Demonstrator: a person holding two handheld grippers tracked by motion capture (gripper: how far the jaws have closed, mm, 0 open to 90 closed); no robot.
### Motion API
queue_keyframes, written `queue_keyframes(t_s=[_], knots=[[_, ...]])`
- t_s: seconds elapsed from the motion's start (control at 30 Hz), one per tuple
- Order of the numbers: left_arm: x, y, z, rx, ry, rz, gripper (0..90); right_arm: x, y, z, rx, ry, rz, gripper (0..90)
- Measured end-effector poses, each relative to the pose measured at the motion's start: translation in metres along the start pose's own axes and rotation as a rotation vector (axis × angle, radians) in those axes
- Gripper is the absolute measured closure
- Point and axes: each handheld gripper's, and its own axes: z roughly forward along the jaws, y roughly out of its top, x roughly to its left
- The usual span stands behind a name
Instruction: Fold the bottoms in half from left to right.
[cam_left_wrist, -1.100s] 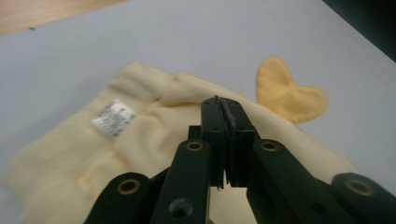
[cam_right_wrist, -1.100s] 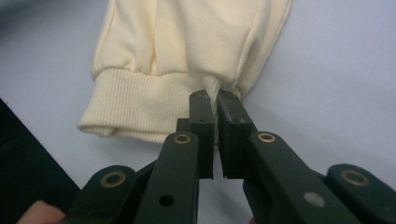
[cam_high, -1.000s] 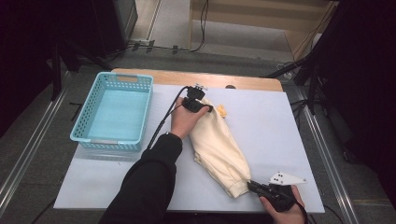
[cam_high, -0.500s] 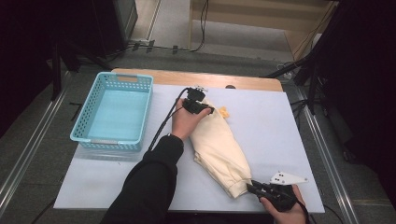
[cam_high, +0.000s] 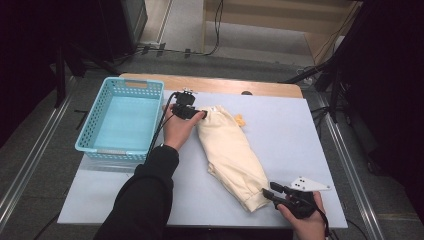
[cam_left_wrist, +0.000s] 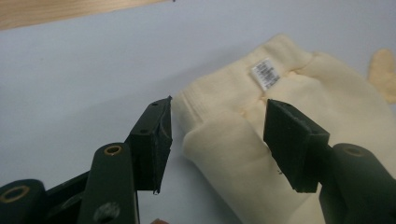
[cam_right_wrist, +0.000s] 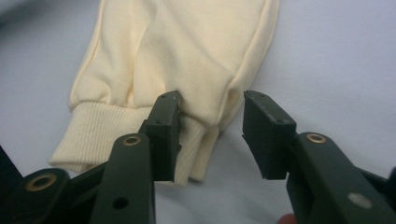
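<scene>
Your left hand-held gripper (cam_left_wrist: 217, 140) and right hand-held gripper (cam_right_wrist: 210, 135) both gape at opposite trouser (cam_high: 231, 152) ends; bench (cam_high: 300, 130) beside them bare.

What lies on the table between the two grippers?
The folded cream garment spans the stretch from the left gripper to the right gripper, as the high view shows.

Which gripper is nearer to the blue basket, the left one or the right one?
Left. The left gripper is just beside the blue basket, at the far end of the cream trousers. The right gripper is at their near end, far from the basket.
</scene>
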Motion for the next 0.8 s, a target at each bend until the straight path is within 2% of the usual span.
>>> queue_keyframes(t_s=[0.07, 0.2, 0.3, 0.57, 0.8], knots=[[0.001, -0.002, 0.003, 0.013, 0.011, 0.002, 42.6, 0.000, 0.000, 0.005, 0.016, -0.001, -0.004, 48.2], [-0.001, -0.005, 0.008, 0.041, 0.015, -0.011, 42.7, -0.001, -0.001, 0.011, 0.046, 0.020, 0.006, 47.0], [-0.001, -0.006, 0.011, 0.070, -0.016, -0.019, 46.4, -0.002, -0.002, 0.013, 0.064, 0.050, 0.010, 47.5], [0.000, -0.013, 0.016, 0.111, -0.047, -0.040, 46.3, 0.004, -0.003, 0.014, 0.076, 0.049, -0.007, 55.4], [-0.002, -0.013, 0.015, 0.102, -0.046, -0.038, 62.6, 0.006, -0.003, 0.014, 0.078, 0.067, 0.009, 65.6]])
